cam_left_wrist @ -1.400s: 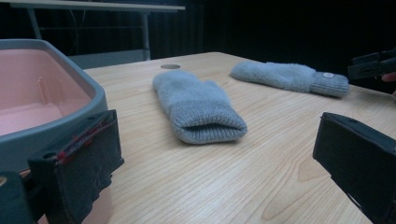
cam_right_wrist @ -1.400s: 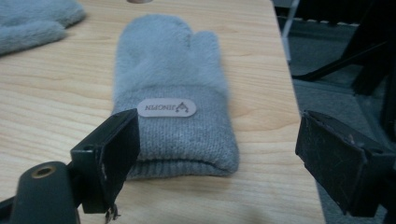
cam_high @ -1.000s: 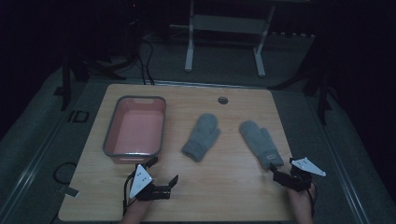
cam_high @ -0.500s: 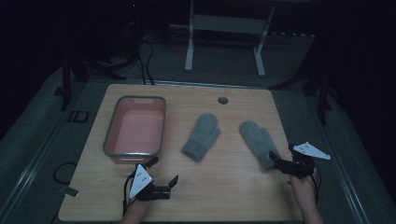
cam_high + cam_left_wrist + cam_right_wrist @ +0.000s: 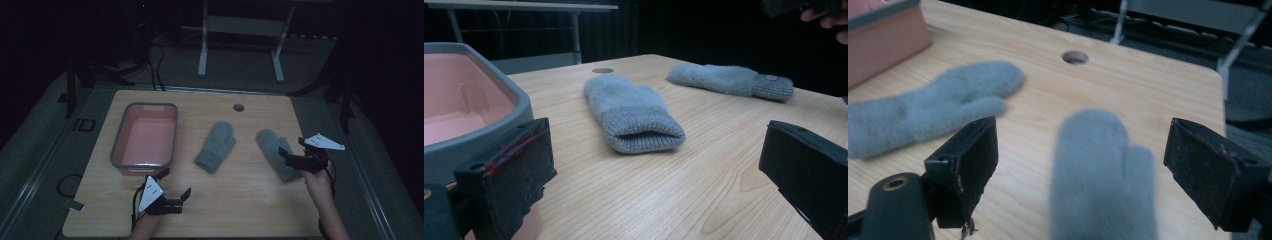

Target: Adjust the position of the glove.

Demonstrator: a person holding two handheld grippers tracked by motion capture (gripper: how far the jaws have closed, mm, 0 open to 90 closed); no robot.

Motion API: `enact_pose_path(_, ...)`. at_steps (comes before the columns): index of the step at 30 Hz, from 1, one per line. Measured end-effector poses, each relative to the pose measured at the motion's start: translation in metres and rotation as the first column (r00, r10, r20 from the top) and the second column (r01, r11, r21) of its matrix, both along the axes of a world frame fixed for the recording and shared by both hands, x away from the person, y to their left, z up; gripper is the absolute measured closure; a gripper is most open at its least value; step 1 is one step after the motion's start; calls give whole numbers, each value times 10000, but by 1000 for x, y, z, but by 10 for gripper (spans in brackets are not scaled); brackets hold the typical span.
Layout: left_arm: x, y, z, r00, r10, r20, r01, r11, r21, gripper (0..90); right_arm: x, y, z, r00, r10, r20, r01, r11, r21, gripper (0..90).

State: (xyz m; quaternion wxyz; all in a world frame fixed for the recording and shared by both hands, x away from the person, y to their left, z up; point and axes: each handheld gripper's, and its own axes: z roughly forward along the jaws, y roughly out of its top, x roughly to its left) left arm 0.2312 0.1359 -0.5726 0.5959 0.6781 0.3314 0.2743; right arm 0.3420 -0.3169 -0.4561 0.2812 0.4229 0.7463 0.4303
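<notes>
Two grey knitted mittens lie flat on the wooden table. The left mitten (image 5: 216,146) (image 5: 631,112) (image 5: 933,110) is near the middle. The right mitten (image 5: 272,147) (image 5: 729,80) (image 5: 1098,170) lies nearer the right edge. My right gripper (image 5: 292,146) (image 5: 1085,145) hangs open over the cuff end of the right mitten, and its jaws straddle the mitten without gripping it. At the front left my left gripper (image 5: 176,183) (image 5: 659,175) is open and empty, pointing at the left mitten's cuff from a short distance.
A grey tray (image 5: 117,142) (image 5: 499,110) (image 5: 883,35) with a pink inside stands at the left, close to my left gripper. A round hole (image 5: 238,107) (image 5: 1075,57) sits near the table's far edge. Bare wood lies between the mittens and the front edge.
My right gripper has moved forward and up from the table's front right, and it is now over the right mitten's cuff. The left gripper and both mittens have stayed put.
</notes>
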Motion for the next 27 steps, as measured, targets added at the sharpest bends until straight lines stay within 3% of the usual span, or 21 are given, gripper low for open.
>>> enact_pose_path(6, 0, 0, 0, 10000, -21, 18, 21, 10000, 11, 15, 14, 23, 10, 9985, 537, 118, -538, 9985, 50, 139)
enact_pose_path(13, 0, 0, 0, 10000, -48, 12, 48, 10000, -7, 15, 29, 48, 13, 9934, 1143, -4, -1142, 9920, -531, 138)
enact_pose_path(17, 0, 0, 0, 10000, -55, 2, 55, 10000, -20, 15, 45, 73, 10, 9781, 2062, -292, -2074, 9773, -434, 139)
enact_pose_path(22, 0, 0, 0, 10000, -77, 1, 77, 10000, -8, 15, 55, 91, 5, 9667, 2513, -488, -2529, 9670, -309, 139)
enact_pose_path(24, 0, 0, 0, 10000, -78, -3, 78, 10000, -23, 15, 62, 104, -1, 9566, 2859, -562, -2874, 9576, -219, 140)
enact_pose_path(25, 0, 0, 0, 10000, -89, -5, 89, 10000, -26, 15, 62, 104, -1, 9566, 2859, -562, -2874, 9576, -219, 140)
enact_pose_path(27, 0, 1, 0, 9999, -98, -36, 98, 9999, -91, 15, 69, 117, -6, 9453, 3148, -857, -3166, 9485, -83, 140)
